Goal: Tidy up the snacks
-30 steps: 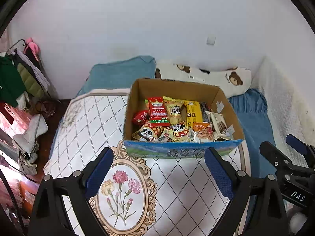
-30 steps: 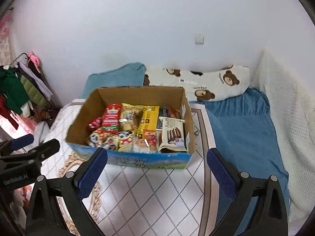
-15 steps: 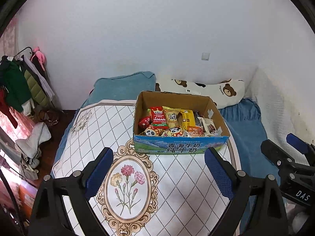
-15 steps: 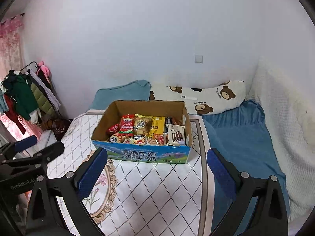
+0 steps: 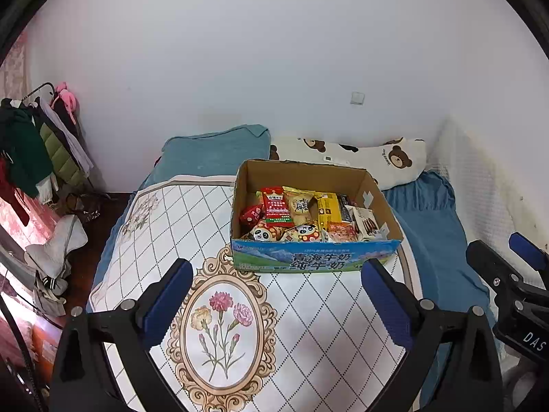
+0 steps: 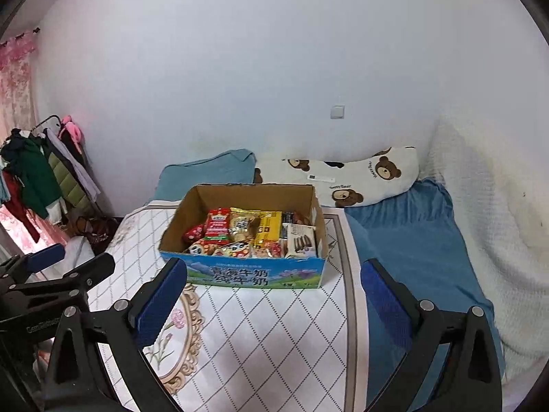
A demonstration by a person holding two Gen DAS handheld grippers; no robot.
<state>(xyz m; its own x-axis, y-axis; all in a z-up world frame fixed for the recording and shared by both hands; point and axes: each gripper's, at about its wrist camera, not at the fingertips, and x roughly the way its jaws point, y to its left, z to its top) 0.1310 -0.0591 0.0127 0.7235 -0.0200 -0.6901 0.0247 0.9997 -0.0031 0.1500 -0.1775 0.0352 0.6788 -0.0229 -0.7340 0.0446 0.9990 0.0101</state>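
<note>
1. Both the left gripper [image 5: 274,295] and right gripper [image 6: 272,292] are spread wide, holding nothing.
2. Snacks [image 5: 302,213] sit packed in the cardboard box [image 5: 308,259] on the bed (soft footing).
3. I'd approach from above and pinch one packet's edge.

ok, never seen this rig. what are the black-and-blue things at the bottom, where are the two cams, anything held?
Those are handheld tongs, one in each of a person's hands, no robot arm. Each picture comes from a fisheye camera on one pair, looking along its fingers. The left tongs and right tongs are both open and hold nothing. Ahead, on a patterned blanket over a bed, stands a cardboard box filled with snack packets. Behind it lies a bear-print pillow.
</note>
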